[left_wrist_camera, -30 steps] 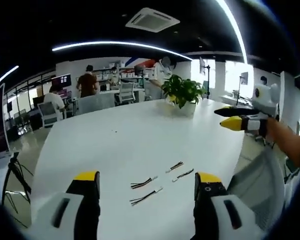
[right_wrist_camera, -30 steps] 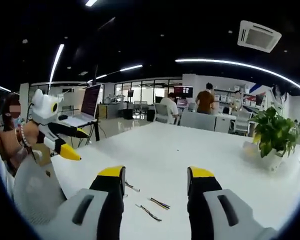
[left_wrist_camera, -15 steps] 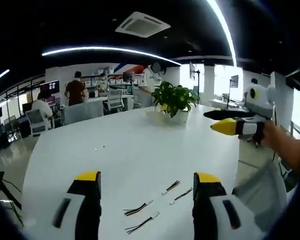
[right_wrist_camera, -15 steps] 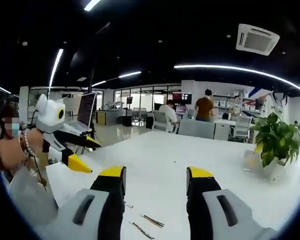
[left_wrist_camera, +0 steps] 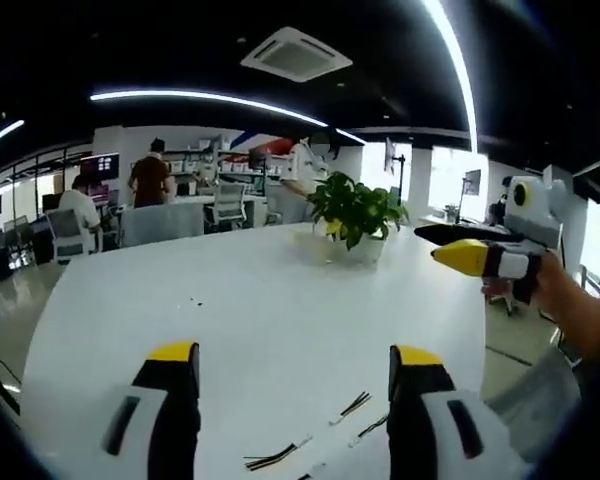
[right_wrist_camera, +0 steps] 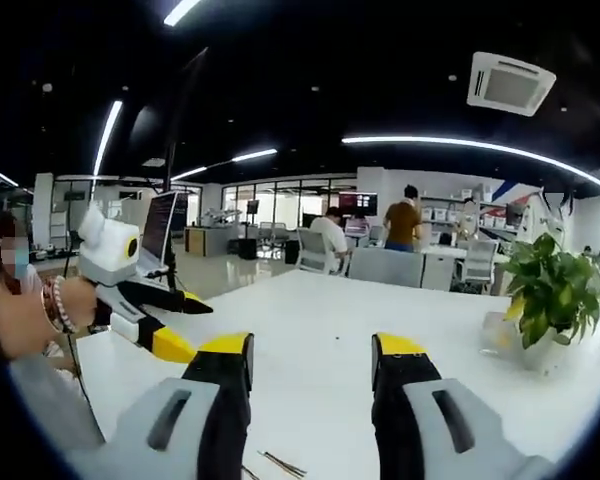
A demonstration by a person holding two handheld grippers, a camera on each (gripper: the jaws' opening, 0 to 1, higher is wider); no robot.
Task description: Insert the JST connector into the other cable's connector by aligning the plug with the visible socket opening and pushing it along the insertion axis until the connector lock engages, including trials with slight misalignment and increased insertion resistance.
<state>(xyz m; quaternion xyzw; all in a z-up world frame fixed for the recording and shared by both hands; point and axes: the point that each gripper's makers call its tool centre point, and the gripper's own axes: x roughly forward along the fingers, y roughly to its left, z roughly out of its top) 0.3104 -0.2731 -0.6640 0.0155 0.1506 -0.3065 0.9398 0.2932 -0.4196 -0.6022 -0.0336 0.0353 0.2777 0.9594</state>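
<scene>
JST cables (left_wrist_camera: 320, 440), three visible in my left gripper view, lie loose on the white table (left_wrist_camera: 240, 300), low between my jaws and touching neither. One more wire end (right_wrist_camera: 278, 463) shows in my right gripper view. My left gripper (left_wrist_camera: 294, 360) and right gripper (right_wrist_camera: 310, 346) hang wide open, both empty, above the table.

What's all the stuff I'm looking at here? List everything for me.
Short wired connector cables: at least three, dark with white ends, lying on the table's near edge between the left jaws.
Large white table: one, mostly bare.
Green potted plant: one, white pot, table's far side.
Office chairs: several, grey-white, behind the table.
People: several, background desks.
Ceiling air vent: one, white.
Left gripper: yellow-tipped black jaws, open.
Right gripper: same, open.
</scene>
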